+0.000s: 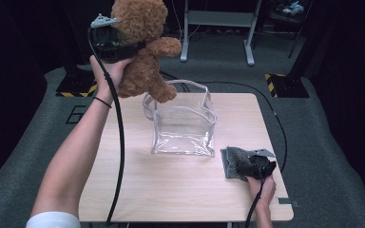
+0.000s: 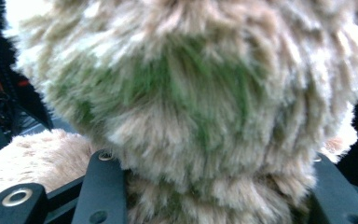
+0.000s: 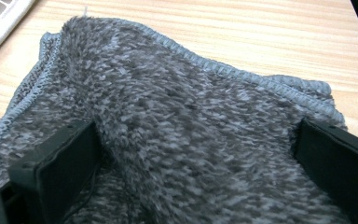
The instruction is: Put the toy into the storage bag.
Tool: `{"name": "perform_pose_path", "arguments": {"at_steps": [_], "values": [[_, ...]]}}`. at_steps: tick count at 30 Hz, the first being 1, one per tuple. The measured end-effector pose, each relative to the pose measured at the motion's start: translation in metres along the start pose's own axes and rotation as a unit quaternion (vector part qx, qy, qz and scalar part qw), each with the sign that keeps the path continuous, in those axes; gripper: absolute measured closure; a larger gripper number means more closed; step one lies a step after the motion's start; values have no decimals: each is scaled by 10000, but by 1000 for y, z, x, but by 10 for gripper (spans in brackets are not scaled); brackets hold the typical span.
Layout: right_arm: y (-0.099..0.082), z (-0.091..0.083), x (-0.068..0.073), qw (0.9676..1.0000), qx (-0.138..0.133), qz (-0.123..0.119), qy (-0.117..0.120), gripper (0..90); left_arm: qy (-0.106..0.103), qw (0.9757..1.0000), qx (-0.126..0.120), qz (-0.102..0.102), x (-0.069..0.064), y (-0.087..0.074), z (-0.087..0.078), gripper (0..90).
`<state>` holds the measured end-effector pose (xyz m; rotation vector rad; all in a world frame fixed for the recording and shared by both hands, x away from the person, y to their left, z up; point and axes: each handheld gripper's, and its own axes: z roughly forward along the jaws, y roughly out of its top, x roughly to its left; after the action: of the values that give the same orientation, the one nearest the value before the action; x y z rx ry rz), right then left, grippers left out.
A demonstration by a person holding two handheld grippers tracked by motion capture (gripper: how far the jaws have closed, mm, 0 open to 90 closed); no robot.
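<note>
While the left gripper (image 1: pixel 132 47) holds a brown teddy bear (image 1: pixel 145 52) high in the air at about eleven o'clock over the table (image 1: pixel 171 194), its jaws are clamped around the bear's neck or upper body, as the left gripper view confirms with fur (image 2: pixel 191 107) pressed between the two black jaws. The bear's feet hang just above the near-left rim of a clear plastic pouch (image 1: pixel 184 126), which stands upright and open at the table's centre, toward twelve o'clock. The work in hand appears to be lowering the bear into this pouch. To do it well, the bear should probably shift a little toward three o'clock so that it is centred over the opening, then descend feet first and slowly, because the soft walls could fold inward or the pouch could tip. At about four o'clock the right gripper (image 1: pixel 247 166) rests low on a grey fluffy cloth (image 1: pixel 230 161) lying on the wood; in the right gripper view its jaws stand apart with the cloth (image 3: pixel 191 130) bunched between them, touching both, though I cannot tell whether they grip it firmly. The pouch's raised rim and handle loop at its far side may catch a leg. Black cables trail across the table's left side and behind it.
</note>
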<state>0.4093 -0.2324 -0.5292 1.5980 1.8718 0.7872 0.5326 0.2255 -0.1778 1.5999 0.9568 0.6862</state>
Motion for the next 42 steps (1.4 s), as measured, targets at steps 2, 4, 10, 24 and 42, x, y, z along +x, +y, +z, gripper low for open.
{"name": "perform_pose_path", "arguments": {"at_steps": [2,4,10,24,42], "values": [[0,0,0,10000,-1,-2,0,0,-89,9999,75,-2,-5,-1,9,507],[0,0,0,10000,-6,15,-4,0,-117,9999,86,11,-7,-1,13,508],[0,0,0,10000,-9,21,-13,0,-283,9995,82,-111,-18,-4,30,506],[0,0,0,10000,-10,-11,-1,0,-619,9975,-7,-349,-38,-12,54,501],[0,-1,0,10000,-1,20,2,2,-323,9966,-105,-757,-39,-39,73,495]]}}
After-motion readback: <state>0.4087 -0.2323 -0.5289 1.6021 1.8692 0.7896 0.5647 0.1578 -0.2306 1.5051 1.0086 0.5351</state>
